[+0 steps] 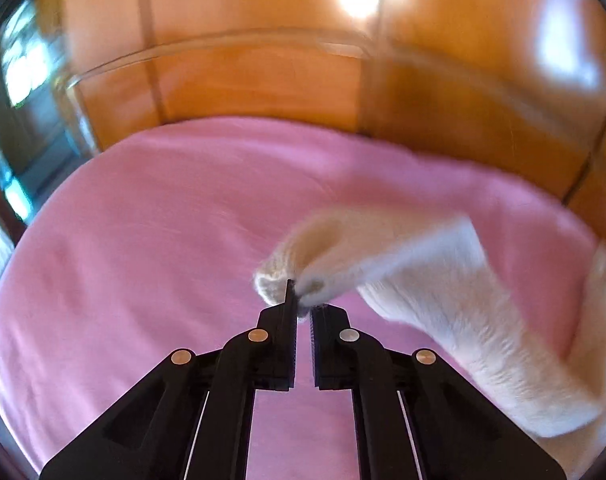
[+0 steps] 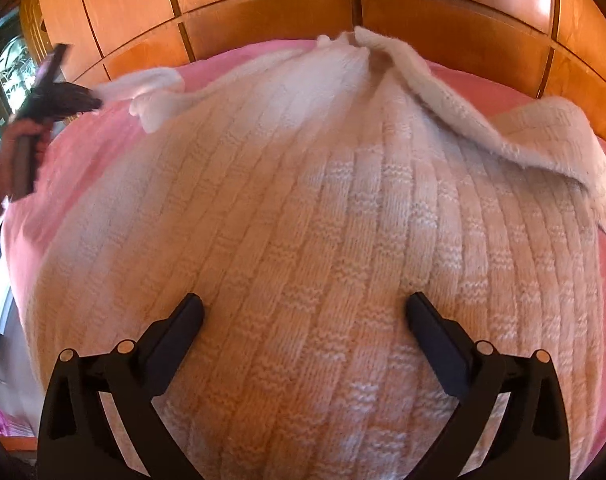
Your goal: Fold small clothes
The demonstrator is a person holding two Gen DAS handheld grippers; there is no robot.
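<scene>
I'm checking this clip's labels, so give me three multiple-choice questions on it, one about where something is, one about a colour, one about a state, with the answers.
1. Where does the cream knit sweater lie?
A. on the pink sheet
B. on a bare wooden floor
C. in a basket

2. What colour are the panels behind the bed?
A. white
B. orange-brown wood
C. grey

3. How is the left hand-held gripper?
A. wide open over bare sheet
B. shut on a sweater cuff
C. out of view

Answers: 1 A, pink sheet shows all round the knit. 2 B, glossy wood fills the background. 3 B, the jaws stand nearly together with the cuff pinched at their tips.
</scene>
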